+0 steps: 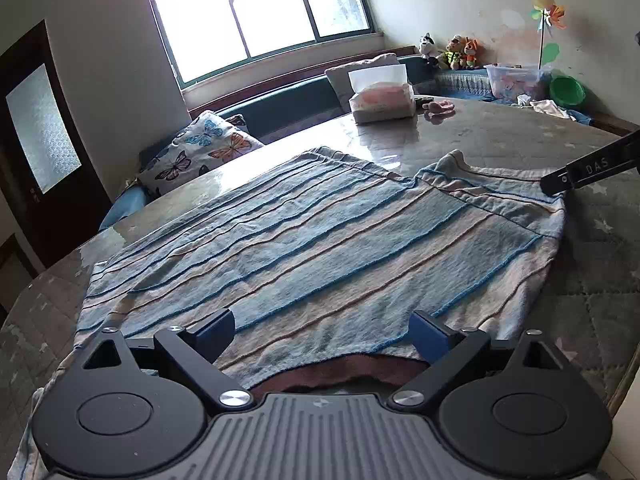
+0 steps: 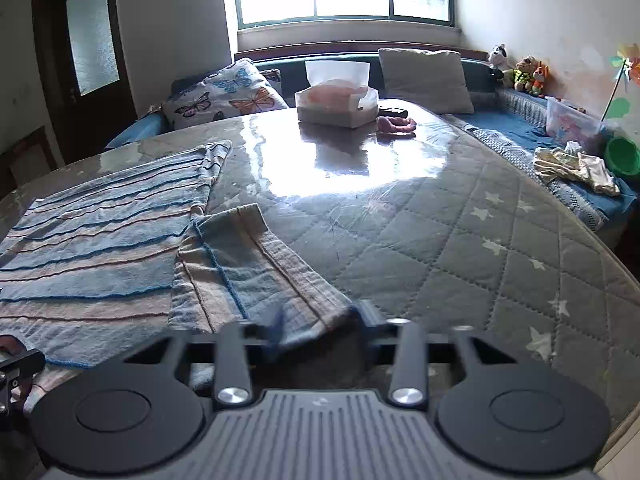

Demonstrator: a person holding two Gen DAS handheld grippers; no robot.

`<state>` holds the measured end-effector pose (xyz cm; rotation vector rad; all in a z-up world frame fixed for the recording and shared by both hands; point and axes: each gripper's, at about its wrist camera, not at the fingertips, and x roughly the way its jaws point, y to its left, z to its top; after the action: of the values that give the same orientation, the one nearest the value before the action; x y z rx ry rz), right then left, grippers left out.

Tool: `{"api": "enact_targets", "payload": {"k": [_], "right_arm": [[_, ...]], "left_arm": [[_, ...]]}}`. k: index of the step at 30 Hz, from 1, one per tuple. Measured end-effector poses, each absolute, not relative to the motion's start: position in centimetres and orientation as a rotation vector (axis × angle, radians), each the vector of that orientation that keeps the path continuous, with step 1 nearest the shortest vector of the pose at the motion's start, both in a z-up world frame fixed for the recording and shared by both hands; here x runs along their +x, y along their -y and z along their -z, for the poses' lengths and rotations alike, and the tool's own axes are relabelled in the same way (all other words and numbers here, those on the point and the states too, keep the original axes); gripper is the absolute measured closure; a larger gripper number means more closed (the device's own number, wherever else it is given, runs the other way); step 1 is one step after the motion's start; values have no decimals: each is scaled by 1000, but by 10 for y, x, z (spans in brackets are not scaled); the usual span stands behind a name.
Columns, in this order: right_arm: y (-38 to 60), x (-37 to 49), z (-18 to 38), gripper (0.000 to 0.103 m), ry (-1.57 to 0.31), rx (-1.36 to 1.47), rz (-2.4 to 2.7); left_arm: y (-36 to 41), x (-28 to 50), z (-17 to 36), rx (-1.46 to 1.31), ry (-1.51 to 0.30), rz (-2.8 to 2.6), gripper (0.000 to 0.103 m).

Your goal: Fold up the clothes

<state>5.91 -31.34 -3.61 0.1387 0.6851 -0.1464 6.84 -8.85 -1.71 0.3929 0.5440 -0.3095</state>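
Note:
A blue, beige and brown striped shirt (image 1: 312,248) lies spread flat on the quilted table (image 1: 600,240). My left gripper (image 1: 320,334) is open, its fingers wide apart over the shirt's near edge by the brown collar. The right gripper's finger (image 1: 588,172) shows at the shirt's far right corner. In the right wrist view the shirt (image 2: 92,256) lies at left with one sleeve (image 2: 256,272) folded across toward my right gripper (image 2: 320,326). Its blurred fingers stand partly apart, with the sleeve end between them.
A tissue box (image 2: 336,104) and a small pink cloth (image 2: 396,125) sit at the table's far side. A bench with cushions (image 2: 224,96), plush toys (image 2: 528,70), a plastic bin (image 2: 572,122), a green bowl (image 2: 622,156) and loose clothes (image 2: 576,168) runs behind and right.

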Motion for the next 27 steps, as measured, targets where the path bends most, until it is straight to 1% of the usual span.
{"api": "enact_targets", "payload": {"k": [1,2,5,12,16,25,27], "right_arm": [[314,59,36,89,-683,150,146],[315,58,35,92,-680,161,146],[315,54,28,97,-652,177,133],[294,46,-10,97,-548,140,9],[266,47,-23,97,-520,112,-105],[209,63,-11,97,-571,58,-283],[201,67,-5,96,-593,50,-319]], "left_arm": [[89,68,17,394,-543,311,7],[88,68,17,395,-542,313,7],[86,68,18,394,-542,312,7],[82,66,14,374,-533,304,7],[78,65,12,362,-527,295,6],[65,61,10,337,-530,258,5],[64,62,11,333,-532,255,5]]}}
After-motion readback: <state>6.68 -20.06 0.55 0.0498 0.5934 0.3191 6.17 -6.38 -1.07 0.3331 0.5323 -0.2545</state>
